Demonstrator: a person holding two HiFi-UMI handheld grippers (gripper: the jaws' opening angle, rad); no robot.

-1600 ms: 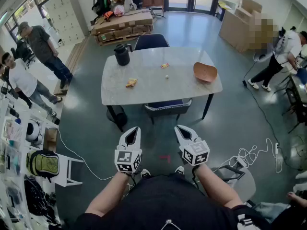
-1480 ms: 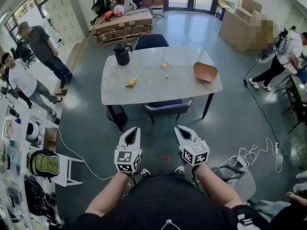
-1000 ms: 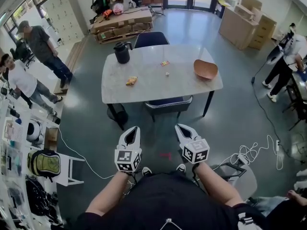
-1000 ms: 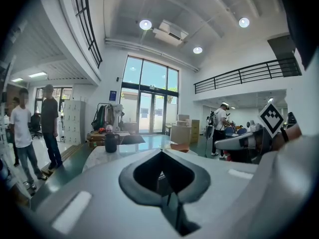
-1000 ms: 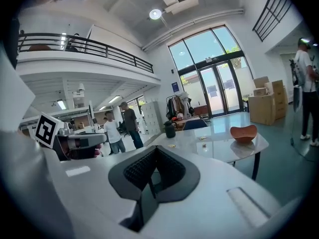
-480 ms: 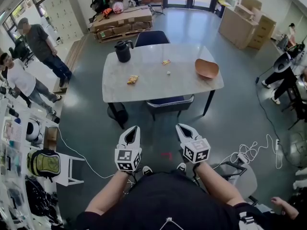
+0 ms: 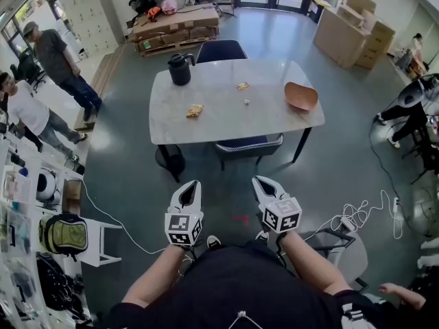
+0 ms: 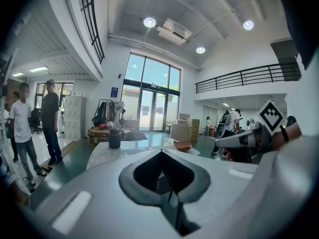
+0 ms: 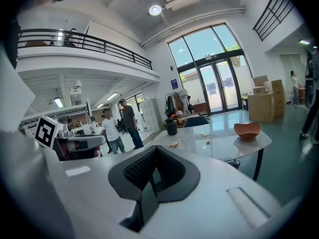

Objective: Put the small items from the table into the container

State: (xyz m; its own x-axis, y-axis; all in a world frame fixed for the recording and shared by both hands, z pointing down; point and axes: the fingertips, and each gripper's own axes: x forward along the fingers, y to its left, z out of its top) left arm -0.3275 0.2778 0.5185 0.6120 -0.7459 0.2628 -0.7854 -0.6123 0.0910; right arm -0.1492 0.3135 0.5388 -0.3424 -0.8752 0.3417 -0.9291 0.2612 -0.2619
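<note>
Close to the person, the left gripper point(image 7: 190, 186) and the right gripper point(image 7: 260, 182) are held side by side above the floor, well apart from the table. Both have their jaws pressed together and pinch nothing. Further on stands the pale surface point(image 7: 226, 122), with a dark chair point(image 7: 248, 147) pushed under its near edge. On it lie a yellow snack packet point(image 7: 195, 110) toward the left, a tiny white item point(image 7: 247, 101) near the middle, and a second small packet point(image 7: 242, 86) just behind that one. The orange bowl point(image 7: 301, 95) sits at the right end, apart from all three. A black jug point(image 7: 181, 68) stands at the far left corner.
</note>
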